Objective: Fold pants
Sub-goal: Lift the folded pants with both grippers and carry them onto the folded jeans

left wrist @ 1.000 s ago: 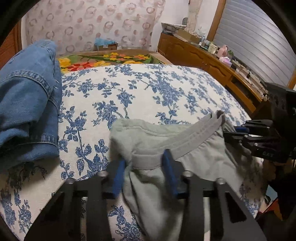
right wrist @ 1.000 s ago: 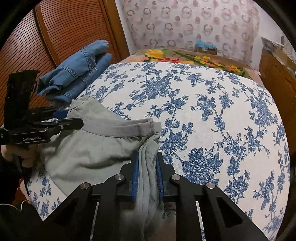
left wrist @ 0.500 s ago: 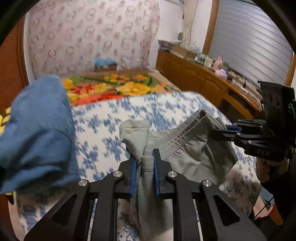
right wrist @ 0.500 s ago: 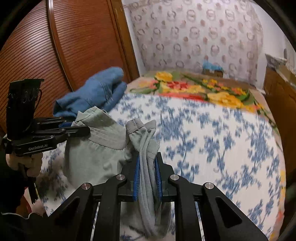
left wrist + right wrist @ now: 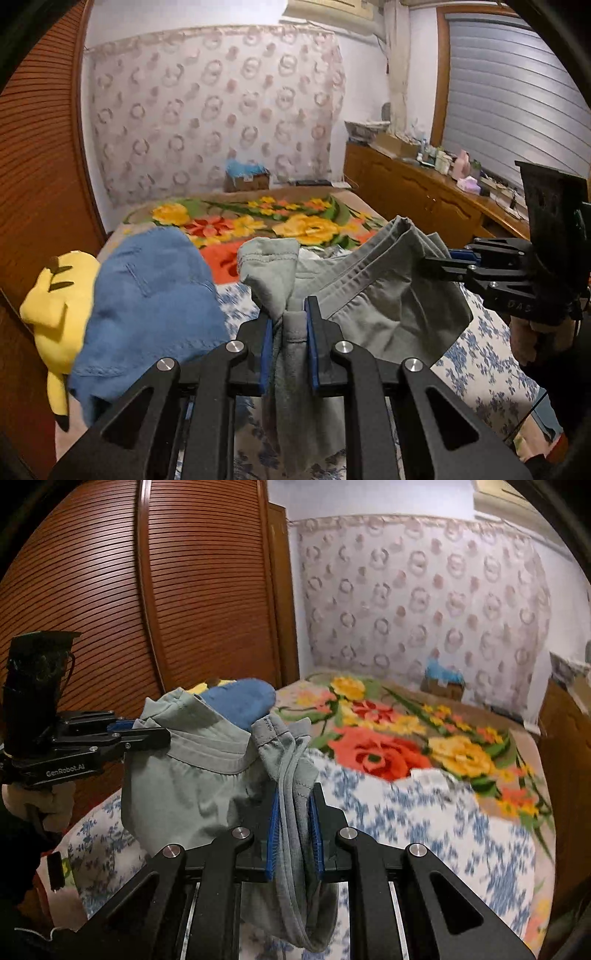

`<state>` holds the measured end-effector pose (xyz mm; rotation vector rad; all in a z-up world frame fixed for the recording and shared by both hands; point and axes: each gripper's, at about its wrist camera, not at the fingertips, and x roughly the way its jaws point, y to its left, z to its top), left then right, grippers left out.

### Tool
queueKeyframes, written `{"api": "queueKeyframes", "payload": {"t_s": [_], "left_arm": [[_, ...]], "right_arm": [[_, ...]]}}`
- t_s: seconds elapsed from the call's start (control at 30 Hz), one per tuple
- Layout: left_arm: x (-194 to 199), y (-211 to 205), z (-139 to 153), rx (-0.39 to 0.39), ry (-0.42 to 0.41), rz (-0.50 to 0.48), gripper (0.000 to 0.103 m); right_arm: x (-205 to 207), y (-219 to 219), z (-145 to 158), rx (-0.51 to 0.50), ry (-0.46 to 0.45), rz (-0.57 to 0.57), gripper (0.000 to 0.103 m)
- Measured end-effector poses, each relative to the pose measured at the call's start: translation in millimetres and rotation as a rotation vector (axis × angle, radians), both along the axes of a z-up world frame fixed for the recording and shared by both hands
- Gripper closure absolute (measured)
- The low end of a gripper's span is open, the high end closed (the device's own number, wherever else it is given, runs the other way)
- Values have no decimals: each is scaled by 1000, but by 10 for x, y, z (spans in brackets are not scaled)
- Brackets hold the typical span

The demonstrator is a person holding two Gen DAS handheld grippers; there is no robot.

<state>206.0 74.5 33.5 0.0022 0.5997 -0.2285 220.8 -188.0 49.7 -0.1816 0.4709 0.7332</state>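
Note:
Grey-green pants hang in the air between my two grippers, held by the waistband. My left gripper is shut on one end of the waistband, with cloth bunched between its blue pads. My right gripper is shut on the other end of the pants, and a drawstring loop hangs below it. Each gripper shows in the other's view: the right one at the right, the left one at the left. The pants' legs hang out of sight below.
A bed with a blue-flowered sheet and a bright floral blanket lies below. Folded blue jeans and a yellow plush toy sit at the left. A wooden wardrobe stands left, a cluttered sideboard right.
My left gripper closed on the waistband. Both grippers then lifted the pants up off the bed, so the views now look higher toward the wall.

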Motion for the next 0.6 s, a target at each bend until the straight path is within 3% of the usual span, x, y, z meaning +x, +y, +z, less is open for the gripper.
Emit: {"api": "queueKeyframes", "payload": {"t_s": [0.3, 0.6], "left_arm": [[-77, 387, 196, 1, -60, 72, 86], [-94, 846, 117, -14, -77, 179, 86]], "right_arm": [[259, 221, 37, 4, -71, 54, 88], [684, 708, 28, -20, -139, 154, 88]]}}
